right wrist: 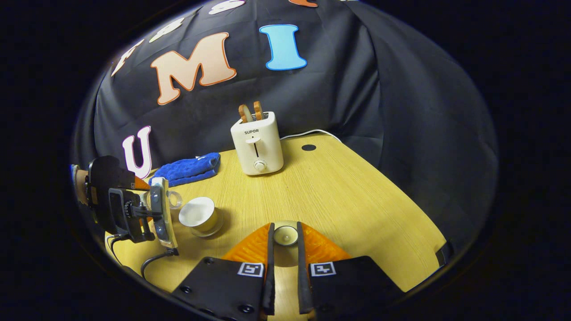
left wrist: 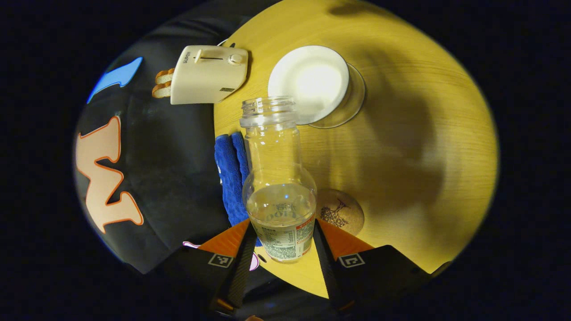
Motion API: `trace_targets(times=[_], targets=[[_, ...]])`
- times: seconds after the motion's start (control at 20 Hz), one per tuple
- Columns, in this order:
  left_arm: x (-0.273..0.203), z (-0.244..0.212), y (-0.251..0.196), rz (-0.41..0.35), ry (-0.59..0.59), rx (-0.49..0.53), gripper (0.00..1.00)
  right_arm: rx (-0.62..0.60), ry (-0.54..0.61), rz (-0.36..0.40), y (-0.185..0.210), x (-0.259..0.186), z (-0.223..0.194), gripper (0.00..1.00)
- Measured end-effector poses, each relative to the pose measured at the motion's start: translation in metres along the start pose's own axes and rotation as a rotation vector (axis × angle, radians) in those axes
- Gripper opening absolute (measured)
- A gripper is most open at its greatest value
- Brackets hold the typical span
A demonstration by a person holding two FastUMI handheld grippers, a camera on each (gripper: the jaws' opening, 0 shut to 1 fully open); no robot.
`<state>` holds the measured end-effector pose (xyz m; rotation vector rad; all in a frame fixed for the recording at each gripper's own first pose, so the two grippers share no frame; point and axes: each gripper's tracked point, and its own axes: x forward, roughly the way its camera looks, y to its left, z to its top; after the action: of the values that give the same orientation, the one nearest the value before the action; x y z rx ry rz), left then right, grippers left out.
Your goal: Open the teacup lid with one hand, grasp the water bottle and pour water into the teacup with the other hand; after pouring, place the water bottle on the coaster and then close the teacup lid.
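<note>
Here, water bottle (left wrist: 280, 187) tipped sideways, mouth toward uncovered teacup (left wrist: 316, 84)

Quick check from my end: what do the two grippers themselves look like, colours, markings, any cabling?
In its own view, each gripper, left and right, has orange wedge-shaped fingers with thin dark inner pads on a black body, with a square black-and-white tag at each finger's base. Seen from the right gripper view, the left gripper is a boxy black unit with a black cable trailing below it.
</note>
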<state>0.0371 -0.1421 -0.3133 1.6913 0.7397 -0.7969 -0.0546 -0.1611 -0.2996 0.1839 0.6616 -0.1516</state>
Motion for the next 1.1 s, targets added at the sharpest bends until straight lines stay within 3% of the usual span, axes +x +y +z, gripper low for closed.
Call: trace_targets(times=[0.2,0.25,0.35,0.55,0.65,0.7,1.1], targets=[[0.000,0.005,0.011,0.010,0.023,0.080,0.70,0.019,0.006,0.004,-0.004,0.001,-0.006,0.22],[-0.001,0.005,0.011,0.009,0.032,0.093,0.70,0.025,0.008,0.004,-0.004,0.002,-0.007,0.27],[-0.004,0.004,0.014,0.004,0.058,0.125,0.70,0.036,0.009,0.004,-0.008,0.003,-0.009,0.22],[-0.006,0.005,0.025,0.013,0.100,0.201,0.70,0.044,0.002,0.013,-0.010,0.004,-0.010,0.26],[-0.009,0.002,0.031,0.022,0.131,0.239,0.70,0.049,0.005,0.023,-0.007,0.005,-0.013,0.21],[-0.010,0.002,0.034,0.026,0.140,0.255,0.70,0.048,0.007,0.026,-0.007,0.005,-0.014,0.27],[-0.016,0.012,0.037,0.025,0.147,0.307,0.67,0.056,0.023,0.044,-0.004,0.006,-0.023,0.21]])
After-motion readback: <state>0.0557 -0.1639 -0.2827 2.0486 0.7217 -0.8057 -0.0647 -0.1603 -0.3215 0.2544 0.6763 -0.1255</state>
